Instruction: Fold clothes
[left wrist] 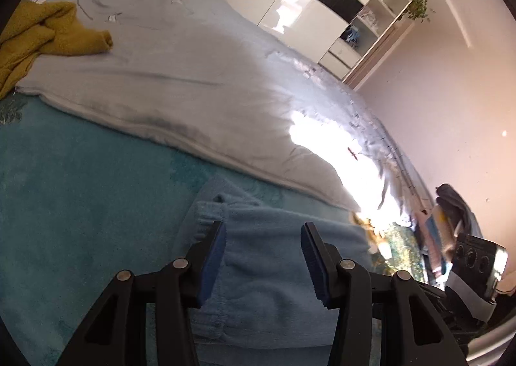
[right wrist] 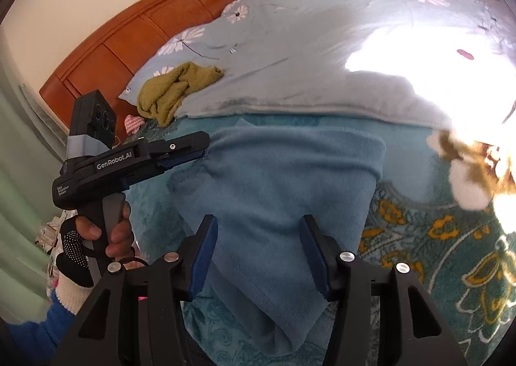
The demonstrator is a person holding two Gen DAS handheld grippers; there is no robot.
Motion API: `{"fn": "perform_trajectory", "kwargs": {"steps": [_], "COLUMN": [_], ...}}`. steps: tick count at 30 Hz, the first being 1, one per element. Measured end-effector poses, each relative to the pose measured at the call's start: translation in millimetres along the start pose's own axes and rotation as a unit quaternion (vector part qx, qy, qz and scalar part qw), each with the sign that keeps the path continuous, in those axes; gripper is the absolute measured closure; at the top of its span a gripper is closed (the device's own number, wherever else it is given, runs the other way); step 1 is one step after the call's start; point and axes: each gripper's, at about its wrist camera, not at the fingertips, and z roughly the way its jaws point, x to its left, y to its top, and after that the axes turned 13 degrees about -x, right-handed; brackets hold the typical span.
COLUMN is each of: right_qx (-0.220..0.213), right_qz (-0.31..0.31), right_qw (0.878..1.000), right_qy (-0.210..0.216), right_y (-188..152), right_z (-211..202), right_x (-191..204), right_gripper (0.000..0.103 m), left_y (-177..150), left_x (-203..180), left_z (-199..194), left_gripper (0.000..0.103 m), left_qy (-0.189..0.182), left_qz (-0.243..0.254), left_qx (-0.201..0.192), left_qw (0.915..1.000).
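The blue fleece pants lie folded on the teal blanket that covers the near part of the bed, close to its front edge, just in front of the long edge of the pale flowered quilt. One end of the pants has a stretchy, bunched band, and it shows under the left gripper. The left gripper has its tongs apart, and nothing is pinched between them; the pants only lie below. The right gripper has its tongs apart too, above the near part of the pants, holding nothing. In the right view, the left gripper sits at the left side of the pants, with its tips just beside the cloth, and a hand in a dotted glove holds its handle. It looks like one fold is done and the pants have been let go. A yellow-green piece of clothing lies in a heap on the quilt near the wooden headboard, well apart from the pants. It is likely next. The next move would be either to pinch two corners of the pants for one more fold, or to reach over to the heap.
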Motion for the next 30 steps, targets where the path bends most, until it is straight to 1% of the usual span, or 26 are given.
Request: {"fn": "perform_trajectory", "kwargs": {"steps": [1, 2, 4, 6, 8, 10, 12, 13, 15, 16, 17, 18, 20, 22, 24, 26, 27, 28, 30], "right_qx": [-0.007, -0.013, -0.017, -0.015, -0.002, 0.015, 0.014, 0.006, -0.010, -0.017, -0.017, -0.016, -0.009, 0.003, 0.012, 0.015, 0.014, 0.009, 0.006], "right_qz": [-0.006, -0.012, -0.003, 0.009, 0.023, 0.033, 0.033, 0.033, 0.040, 0.043, 0.047, 0.054, 0.080, 0.110, 0.143, 0.172, 0.185, 0.192, 0.198], "right_qw": [1.000, 1.000, 1.000, 0.999, 0.999, 0.999, 0.999, 0.999, 0.999, 0.999, 0.999, 0.998, 0.996, 0.993, 0.989, 0.985, 0.983, 0.981, 0.980], "right_qy": [-0.003, -0.006, -0.023, -0.029, -0.031, -0.029, -0.030, -0.026, -0.014, -0.008, -0.010, -0.016, -0.026, -0.031, -0.023, -0.013, -0.008, -0.004, 0.001], "right_y": [4.6, 9.2, 17.6, 21.1, 20.6, 18.5, 20.0, 21.3, 21.8, 21.9, 20.0, 16.1, 4.1, -9.2, -19.2, -25.9, -27.6, -27.5, -24.0], "right_z": [-0.9, -1.6, 4.5, 12.4, 21.3, 32.3, 31.5, 26.5, 12.2, 5.1, -0.4, -4.9, -10.5, -13.8, -10.4, -5.2, -1.9, 0.3, 6.0], "right_x": [-1.1, -2.3, -10.6, -19.3, -26.3, -29.2, -28.0, -26.8, -28.5, -29.5, -31.9, -35.5, -46.4, -58.5, -65.3, -69.5, -70.3, -69.4, -67.7], "right_gripper": [0.048, 0.048, 0.048, 0.048, 0.048, 0.048, 0.048, 0.048, 0.048, 0.046, 0.042, 0.031, 0.029, 0.029, 0.029, 0.027, 0.021, 0.019, 0.018], "left_y": [2.1, 4.2, 2.1, -5.7, -11.2, -11.9, -9.9, -7.5, -1.8, -0.1, 1.4, 1.6, 0.3, -3.8, -9.6, -13.4, -15.1, -16.8, -15.5], "left_x": [-2.7, -5.4, -4.3, 2.8, 12.7, 9.1, 3.7, 0.2, 1.4, 5.5, 12.1, 21.1, 38.9, 50.6, 55.7, 57.6, 58.0, 58.4, 57.6], "left_z": [0.2, 0.5, 8.9, 20.0, 30.4, 28.6, 23.6, 19.6, 10.7, 6.3, 2.3, 0.0, -1.9, 2.9, 13.9, 24.6, 29.0, 33.4, 35.2], "left_gripper": [0.045, 0.044, 0.044, 0.044, 0.044, 0.044, 0.044, 0.044, 0.036, 0.028, 0.020, 0.016, 0.004, 0.000, 0.000, 0.000, 0.000, 0.000, 0.000], "left_qy": [0.003, 0.006, 0.018, 0.026, 0.032, 0.034, 0.035, 0.035, 0.032, 0.037, 0.042, 0.048, 0.052, 0.035, 0.033, 0.032, 0.030, 0.029, 0.018], "left_qz": [0.006, 0.011, 0.020, 0.008, -0.003, 0.005, 0.017, 0.025, 0.024, 0.018, 0.007, -0.011, -0.049, -0.076, -0.081, -0.065, -0.055, -0.045, -0.035], "left_qx": [0.001, 0.002, 0.017, 0.033, 0.042, 0.040, 0.039, 0.038, 0.033, 0.026, 0.016, 0.012, 0.010, 0.022, 0.050, 0.075, 0.085, 0.096, 0.104], "left_qw": [1.0000, 0.9999, 0.9995, 0.9991, 0.9986, 0.9986, 0.9985, 0.9983, 0.9986, 0.9988, 0.9989, 0.9987, 0.9974, 0.9962, 0.9949, 0.9946, 0.9944, 0.9940, 0.9938]}}
